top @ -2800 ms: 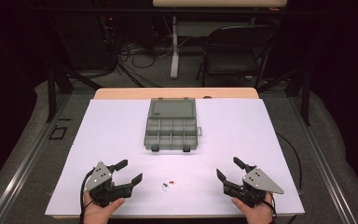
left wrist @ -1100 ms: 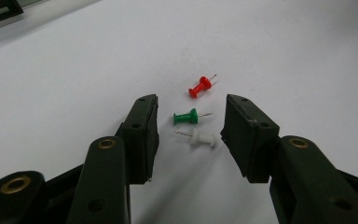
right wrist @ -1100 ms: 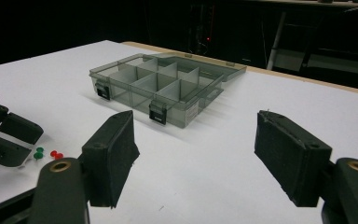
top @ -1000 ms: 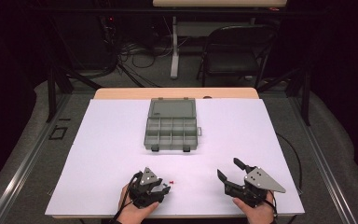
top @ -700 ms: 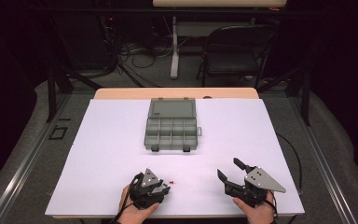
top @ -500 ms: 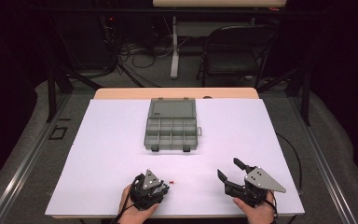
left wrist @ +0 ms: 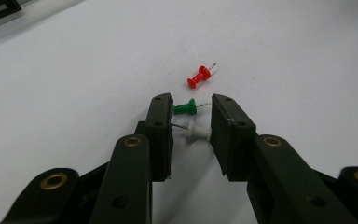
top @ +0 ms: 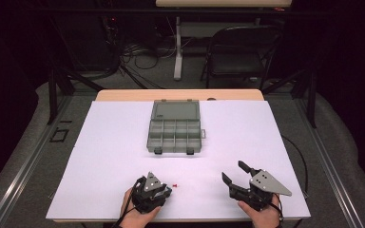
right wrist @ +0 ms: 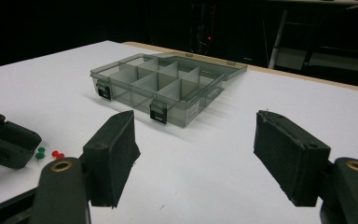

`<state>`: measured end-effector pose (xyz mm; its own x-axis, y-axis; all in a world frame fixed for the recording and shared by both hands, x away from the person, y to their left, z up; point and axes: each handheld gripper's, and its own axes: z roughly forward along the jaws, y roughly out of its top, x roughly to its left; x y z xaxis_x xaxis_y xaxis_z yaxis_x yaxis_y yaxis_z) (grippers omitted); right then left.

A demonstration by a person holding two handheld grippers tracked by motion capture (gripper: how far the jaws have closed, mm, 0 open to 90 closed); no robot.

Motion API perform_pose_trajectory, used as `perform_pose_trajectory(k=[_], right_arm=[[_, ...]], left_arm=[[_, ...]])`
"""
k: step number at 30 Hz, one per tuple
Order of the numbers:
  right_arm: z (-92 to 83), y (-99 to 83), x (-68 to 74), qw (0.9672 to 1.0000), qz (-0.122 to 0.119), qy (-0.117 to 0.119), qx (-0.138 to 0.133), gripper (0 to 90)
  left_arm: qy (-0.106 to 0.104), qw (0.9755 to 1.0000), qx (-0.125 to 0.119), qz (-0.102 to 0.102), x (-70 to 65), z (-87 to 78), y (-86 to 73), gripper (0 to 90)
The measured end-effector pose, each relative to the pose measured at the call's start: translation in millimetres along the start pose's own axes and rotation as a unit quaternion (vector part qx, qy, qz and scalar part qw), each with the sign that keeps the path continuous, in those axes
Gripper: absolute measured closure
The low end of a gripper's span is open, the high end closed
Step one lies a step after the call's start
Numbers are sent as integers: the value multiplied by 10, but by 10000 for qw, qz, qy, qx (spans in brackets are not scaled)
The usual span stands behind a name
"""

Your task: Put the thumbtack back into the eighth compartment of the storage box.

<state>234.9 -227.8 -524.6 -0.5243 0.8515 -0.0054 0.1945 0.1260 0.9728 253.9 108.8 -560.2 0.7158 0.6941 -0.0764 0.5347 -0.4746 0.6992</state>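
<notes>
The left gripper [left wrist: 191, 116], jaws just narrowed, brackets the white pin [left wrist: 194, 131] and green pin [left wrist: 185, 108] on the table [top: 114, 156] to pinch one, while the right gripper [right wrist: 193, 154] waits spread.

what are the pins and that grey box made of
The red pin, green pin and white pin look like glossy moulded plastic heads on thin bare metal points, going by the smooth coloured sheen and shiny tips. The box seems to be smoky translucent hard plastic: its dividers show through the walls, and it has darker latches.
</notes>
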Motion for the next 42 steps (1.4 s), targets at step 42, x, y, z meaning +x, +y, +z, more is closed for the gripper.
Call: perform_pose_trajectory(k=[42], right_arm=[[2,-5,-13,10000,17,1,35,293]], left_arm=[[-81,9992,-278,-258,154,-181,87,695]])
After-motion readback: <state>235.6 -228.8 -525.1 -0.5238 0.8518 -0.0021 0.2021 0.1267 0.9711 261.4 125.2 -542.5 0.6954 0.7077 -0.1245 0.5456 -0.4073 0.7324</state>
